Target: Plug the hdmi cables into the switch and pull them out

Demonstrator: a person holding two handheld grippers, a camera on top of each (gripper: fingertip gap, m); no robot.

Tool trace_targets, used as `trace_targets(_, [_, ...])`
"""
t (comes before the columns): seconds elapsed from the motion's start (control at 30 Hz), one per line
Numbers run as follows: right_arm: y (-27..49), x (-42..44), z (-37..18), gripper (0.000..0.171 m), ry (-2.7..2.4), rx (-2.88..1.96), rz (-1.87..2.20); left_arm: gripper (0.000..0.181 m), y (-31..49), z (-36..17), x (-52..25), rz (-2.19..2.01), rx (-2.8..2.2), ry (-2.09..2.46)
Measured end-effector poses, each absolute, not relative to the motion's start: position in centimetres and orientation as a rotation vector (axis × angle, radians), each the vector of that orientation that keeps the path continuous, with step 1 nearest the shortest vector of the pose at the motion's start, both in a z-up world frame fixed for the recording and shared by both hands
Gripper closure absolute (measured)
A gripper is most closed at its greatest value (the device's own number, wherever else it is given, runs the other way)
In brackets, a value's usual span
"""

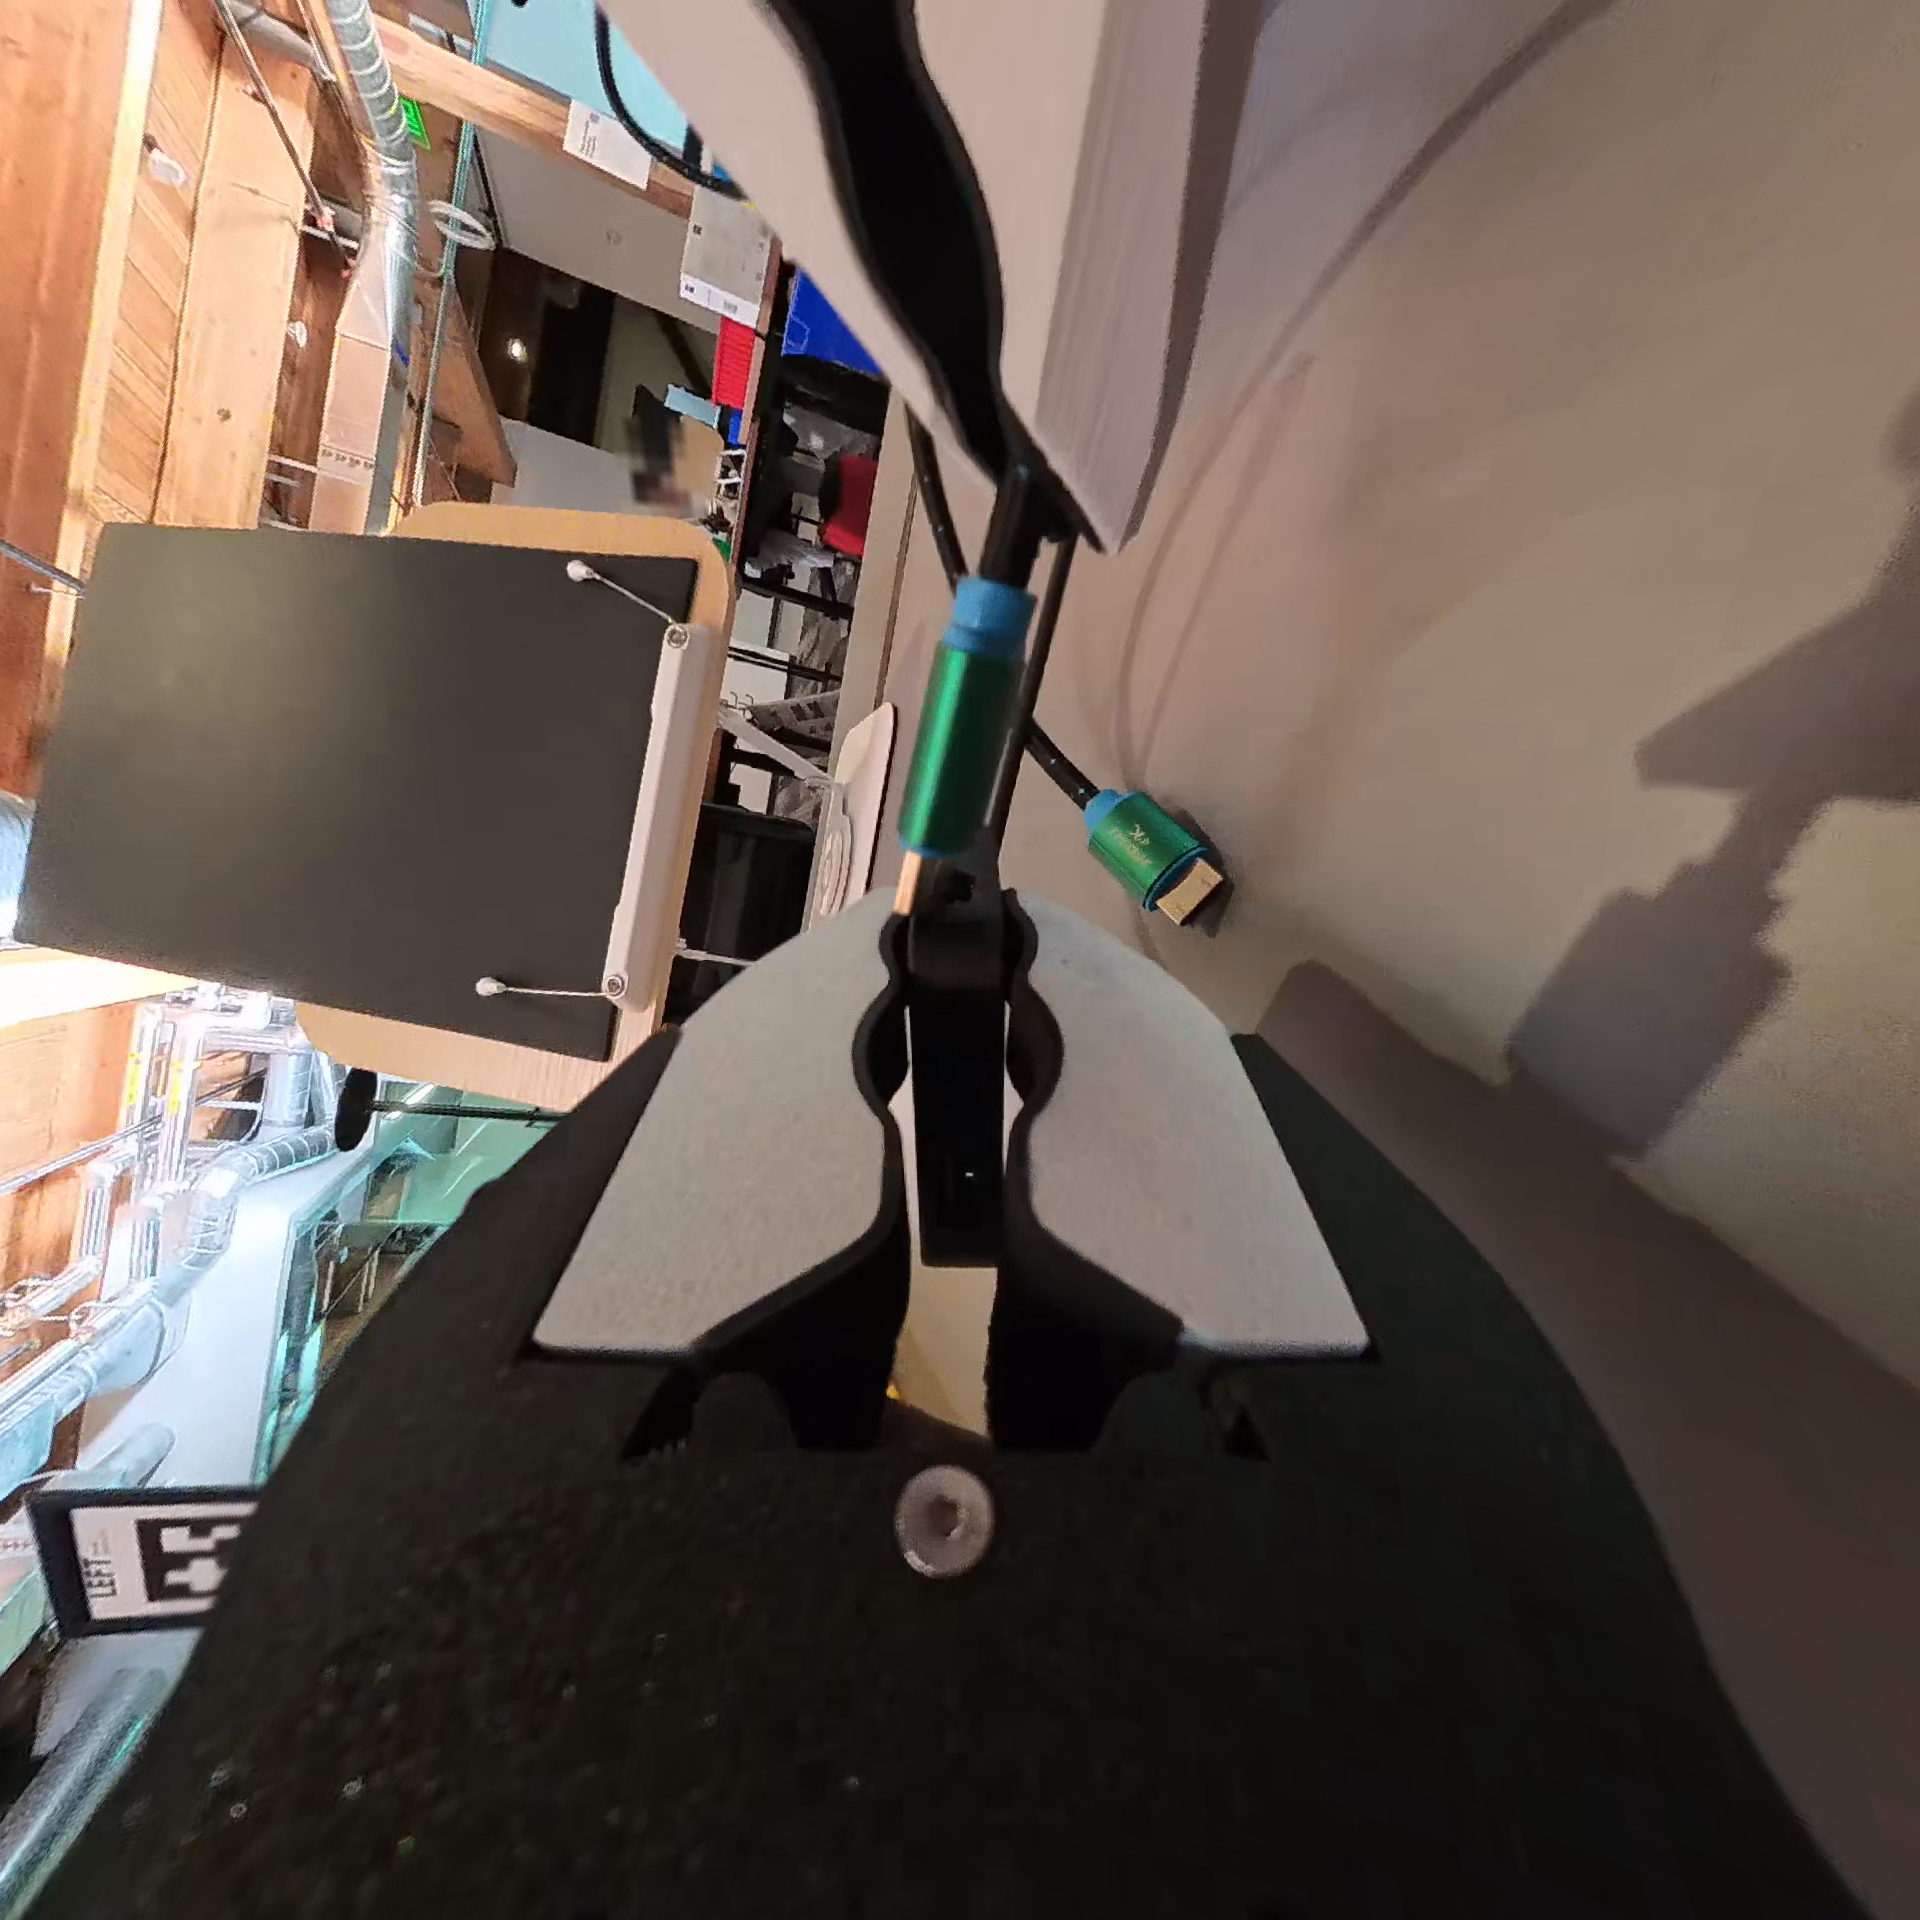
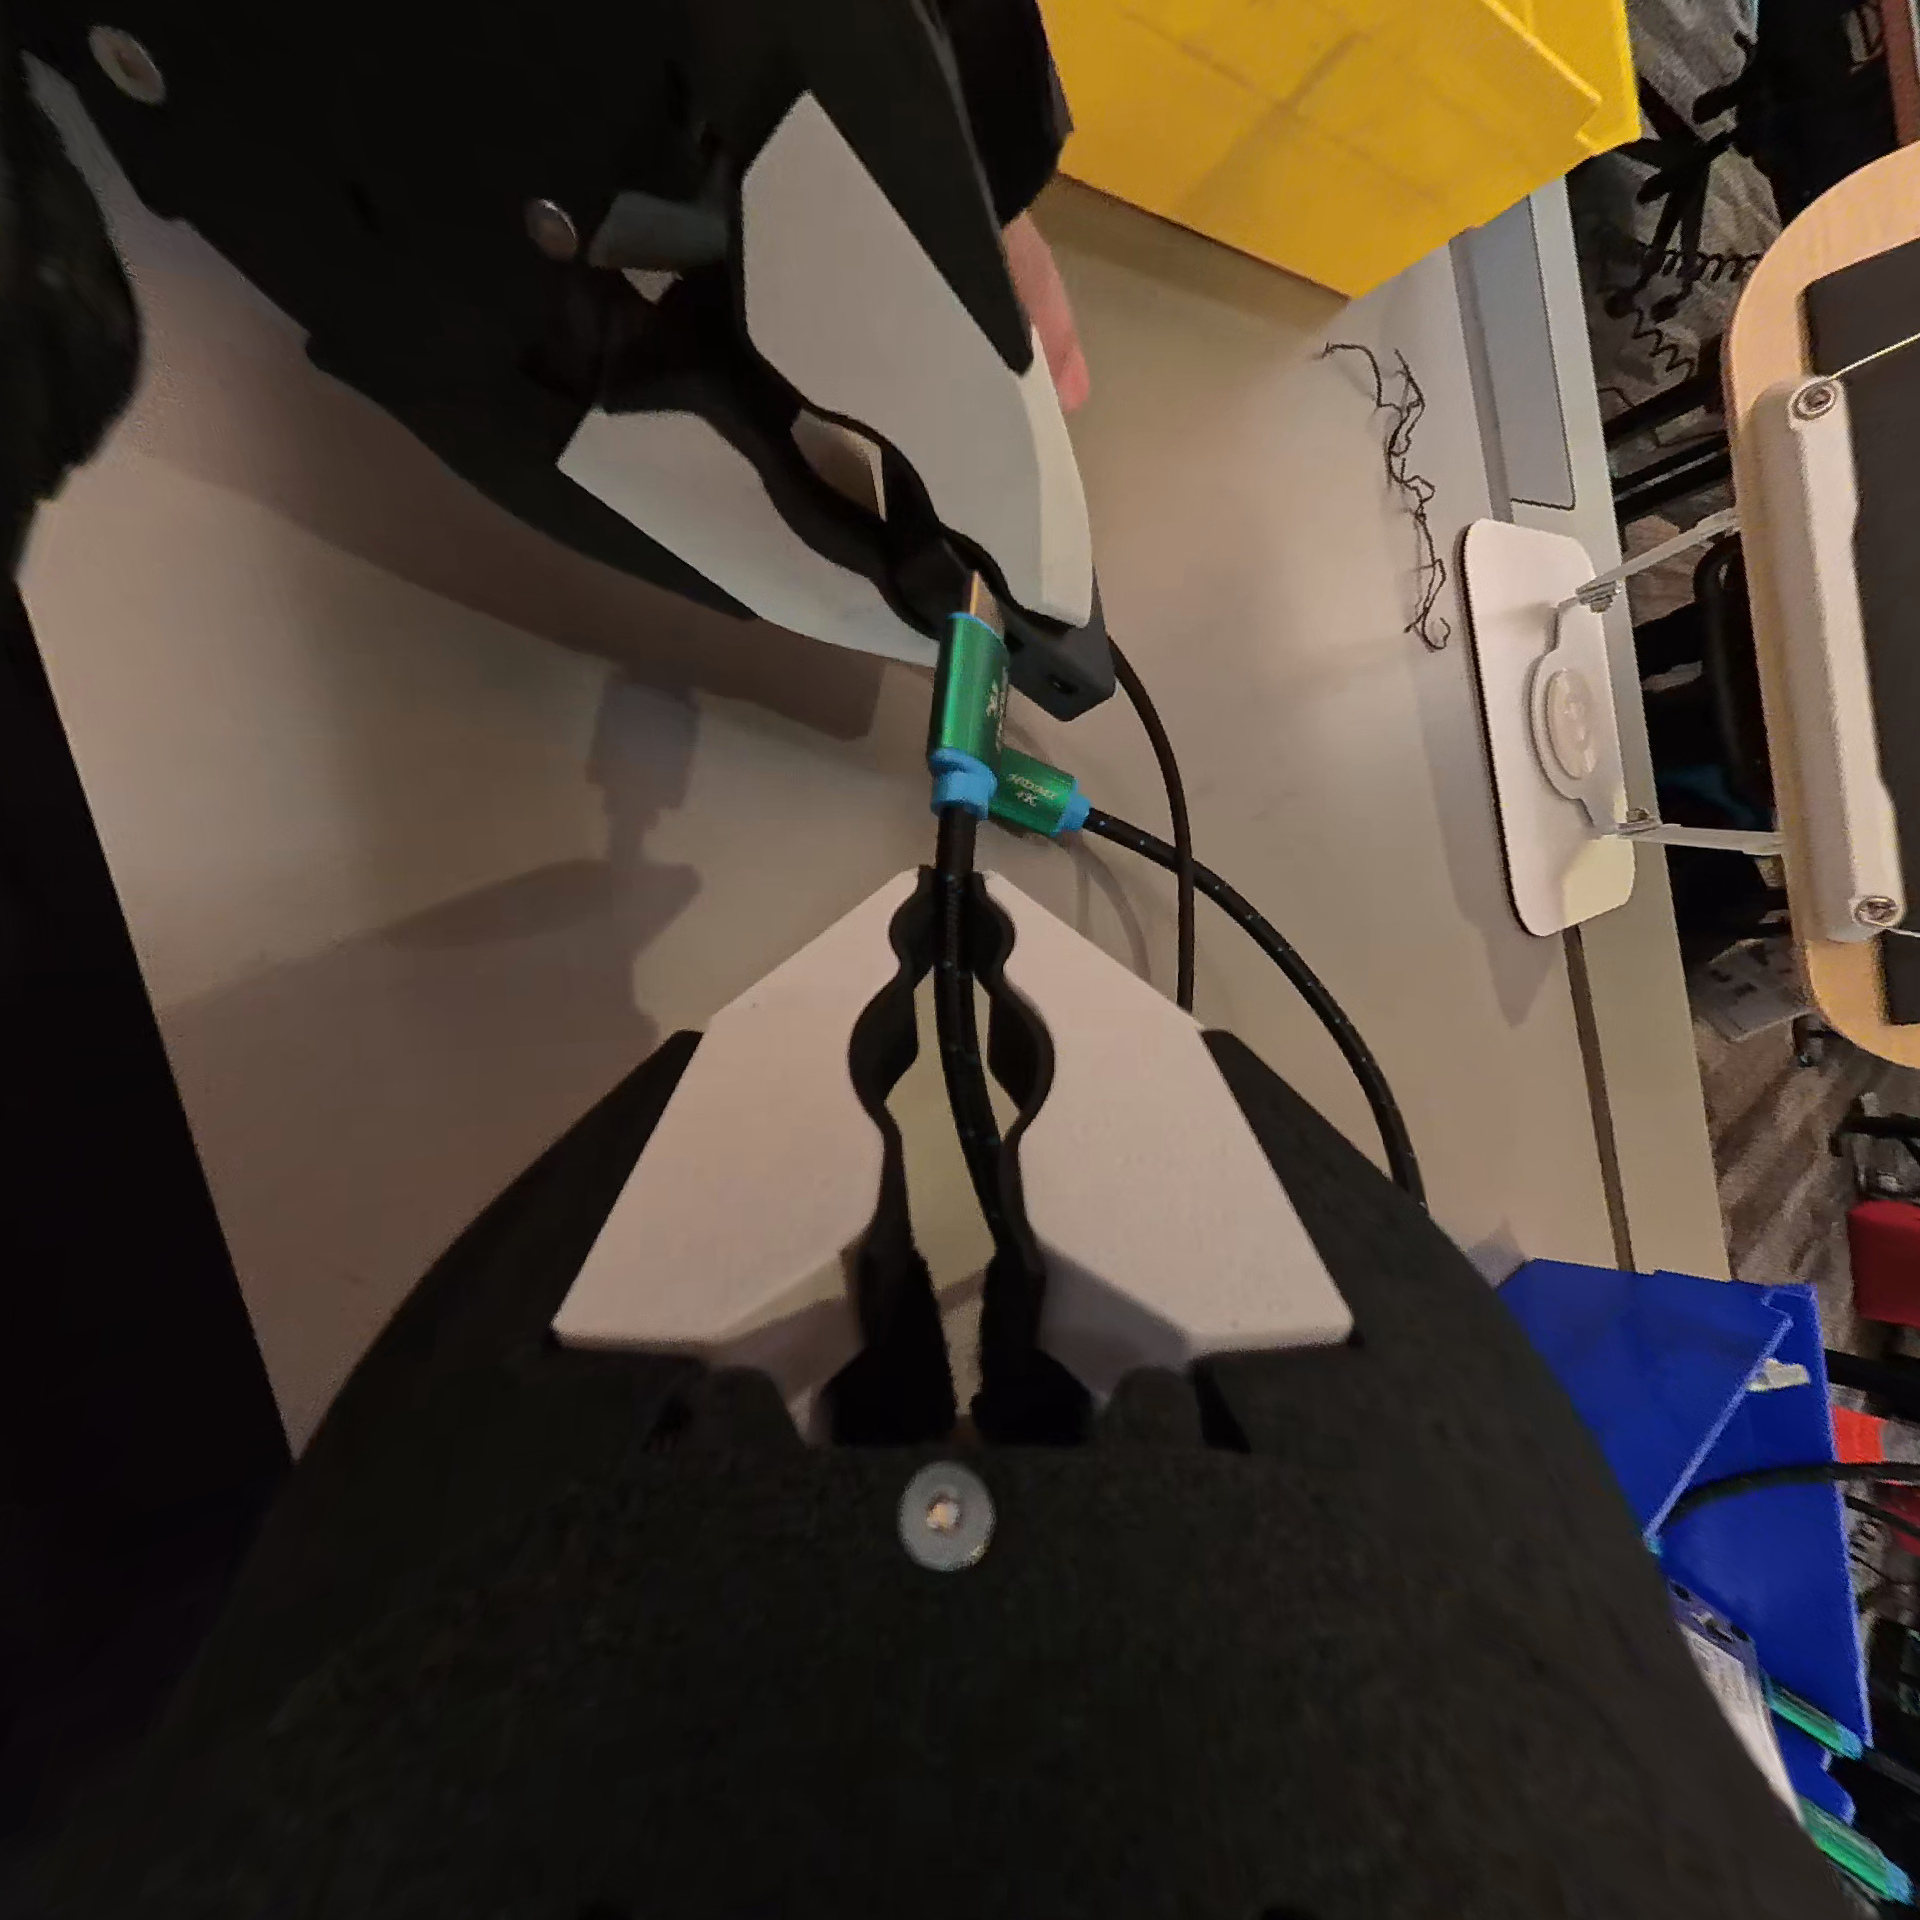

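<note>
HDMI plug, green with a blue collar, sits directly ahead of your left hand-held gripper, its gold tip meeting the port end of the small black switch. That left hand-held gripper is clamped on the switch, which stands lengthwise between the two pale fingers, held up off the counter. Your right hand-held gripper is closed on the braided black cable just behind the plug's collar, so plug, cable and switch lie almost on one line, with the plug's long axis running from one gripper to the other. Whether the tip is fully seated cannot be told; some gold still shows at the joint. The right hand is the one nearer the plug and, judging by the grip, it moves along that line while the left holds steady. A second green plug lies loose on the counter just beside the first, its cable trailing away.
</note>
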State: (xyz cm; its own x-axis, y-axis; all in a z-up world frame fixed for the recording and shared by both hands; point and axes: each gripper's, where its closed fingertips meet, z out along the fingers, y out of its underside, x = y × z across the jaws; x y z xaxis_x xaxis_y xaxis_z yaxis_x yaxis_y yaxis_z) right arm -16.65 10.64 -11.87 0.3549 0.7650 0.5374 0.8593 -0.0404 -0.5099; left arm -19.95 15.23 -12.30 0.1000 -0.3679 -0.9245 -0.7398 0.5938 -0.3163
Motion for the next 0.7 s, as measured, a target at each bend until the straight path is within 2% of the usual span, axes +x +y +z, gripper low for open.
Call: trace_targets(0.7, [11.53,-15.71,-12.68,0.166,-1.591,-1.617,-0.524,0.167,14.64,-13.26,-19.69,0.286,-1.034,1.553])
